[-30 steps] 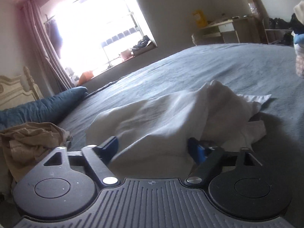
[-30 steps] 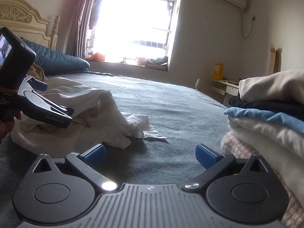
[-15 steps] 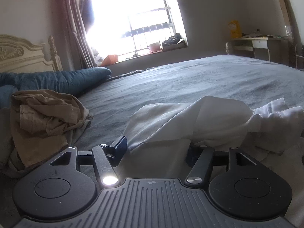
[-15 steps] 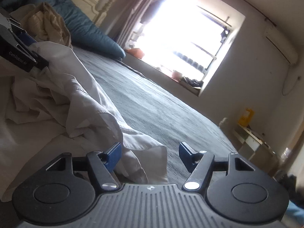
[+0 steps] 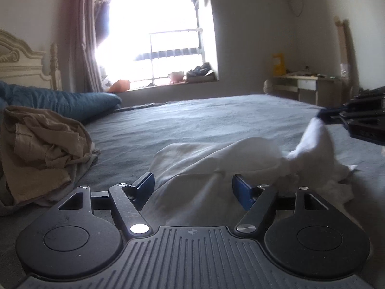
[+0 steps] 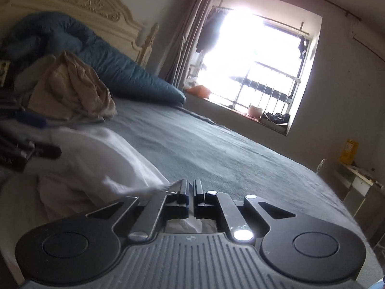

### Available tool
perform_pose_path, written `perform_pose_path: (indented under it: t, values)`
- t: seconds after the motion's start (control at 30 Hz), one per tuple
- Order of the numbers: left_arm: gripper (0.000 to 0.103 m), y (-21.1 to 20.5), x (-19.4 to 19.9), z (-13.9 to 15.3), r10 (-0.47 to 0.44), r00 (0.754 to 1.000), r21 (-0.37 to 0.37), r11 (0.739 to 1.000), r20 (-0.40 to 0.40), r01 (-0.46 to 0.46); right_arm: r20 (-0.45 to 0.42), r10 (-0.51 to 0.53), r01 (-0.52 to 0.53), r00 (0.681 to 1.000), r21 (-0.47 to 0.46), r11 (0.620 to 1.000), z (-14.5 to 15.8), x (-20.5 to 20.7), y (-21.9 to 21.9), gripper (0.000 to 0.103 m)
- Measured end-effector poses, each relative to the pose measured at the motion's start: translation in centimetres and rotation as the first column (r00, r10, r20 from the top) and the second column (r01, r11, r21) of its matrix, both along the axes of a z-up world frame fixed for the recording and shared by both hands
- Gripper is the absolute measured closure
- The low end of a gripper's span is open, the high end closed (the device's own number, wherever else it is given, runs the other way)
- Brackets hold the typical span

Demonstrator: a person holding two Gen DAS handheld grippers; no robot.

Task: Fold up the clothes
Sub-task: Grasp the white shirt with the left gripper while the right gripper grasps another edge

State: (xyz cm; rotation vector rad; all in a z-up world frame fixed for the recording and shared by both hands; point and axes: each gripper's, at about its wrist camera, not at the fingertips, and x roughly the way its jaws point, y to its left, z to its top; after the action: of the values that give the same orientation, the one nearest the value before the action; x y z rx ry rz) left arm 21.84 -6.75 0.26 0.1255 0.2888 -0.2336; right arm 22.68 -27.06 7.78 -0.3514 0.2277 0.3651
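Now, bed: wide grey-blue blanket-covered bed (image 5: 216, 120) fills both views, running toward the bright barred window (image 5: 163, 38) at 12 o'clock.
White garment: crumpled white cotton garment (image 5: 216, 159) lies on the bed directly ahead of the left hand-held gripper, its cloth spreading from 12 o'clock out to 3 o'clock, where one end is lifted into a peak.
Left hand-held gripper: left hand-held gripper (image 5: 193, 187) has its blue-padded jaws standing wide apart; they have just been opening, and the white cloth lies between them with neither pad pressing on it.
Right hand-held gripper: right hand-held gripper (image 6: 190, 191) has its jaws just closed, pinched together on a fold of the white garment, which trails off toward 9 o'clock in its own view; from the left wrist it appears at 3 o'clock, holding up the peak.
Tan clothing: rumpled tan cloth heap (image 5: 41, 149) sits on the bed at 9 o'clock, well apart from the white garment.
Pillow: dark blue pillow (image 5: 72, 101) lies behind the heap, against the cream carved headboard (image 6: 96, 2).
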Motion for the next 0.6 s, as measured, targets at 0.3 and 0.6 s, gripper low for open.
perform_pose_path:
  t: [0.3, 0.6]
  values:
    - [0.022, -3.8, -5.7, -0.5, -0.212, 0.977, 0.009, 0.977, 0.013, 0.212, 0.067, 0.005, -0.001, 0.998, -0.053, 0.999, 5.4, -5.3, 1.8, 0.103]
    - [0.02, -11.0, -0.4, -3.1, -0.233, 0.97, 0.076, 0.968, -0.061, 0.238, -0.014, -0.218, 0.215, 0.976, -0.105, 0.971, -0.6, -3.9, -3.1, 0.082]
